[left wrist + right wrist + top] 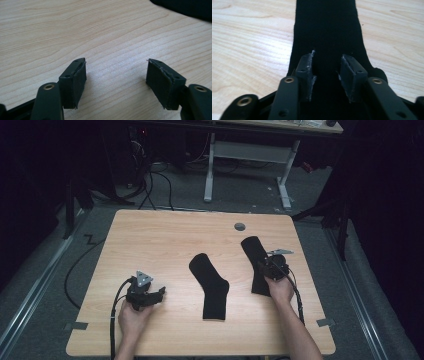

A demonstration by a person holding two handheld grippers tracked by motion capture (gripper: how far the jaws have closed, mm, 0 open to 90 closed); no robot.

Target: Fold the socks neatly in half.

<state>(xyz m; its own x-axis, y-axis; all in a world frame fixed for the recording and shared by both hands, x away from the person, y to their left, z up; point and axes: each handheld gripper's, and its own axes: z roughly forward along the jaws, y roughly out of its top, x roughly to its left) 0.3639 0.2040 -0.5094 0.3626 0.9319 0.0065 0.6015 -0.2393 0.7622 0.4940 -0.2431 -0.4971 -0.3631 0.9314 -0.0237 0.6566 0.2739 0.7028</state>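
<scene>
Right sock [256, 262] lies flat on the counter [165, 235], soft, limp and light; pinch a fold near its heel. Your right gripper [326, 65] hovers over it, jaws part-open and empty. Your left gripper [116, 72] gapes over bare wood.

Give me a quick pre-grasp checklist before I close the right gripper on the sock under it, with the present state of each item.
1. Right gripper centred over the right sock: ok, black fabric lies under both jaws.
2. Right jaws apart enough to pinch fabric: ok, a gap shows between them.
3. Pads already touching the sock: cannot tell, black on black.
4. Left gripper out of the way: ok, open over bare table, nothing between its jaws.
5. Middle sock apart from the right sock: ok, bare wood shows between them in the high view.
6. Right sock lying flat, unfolded: cannot tell, the hand covers its near part.
</scene>
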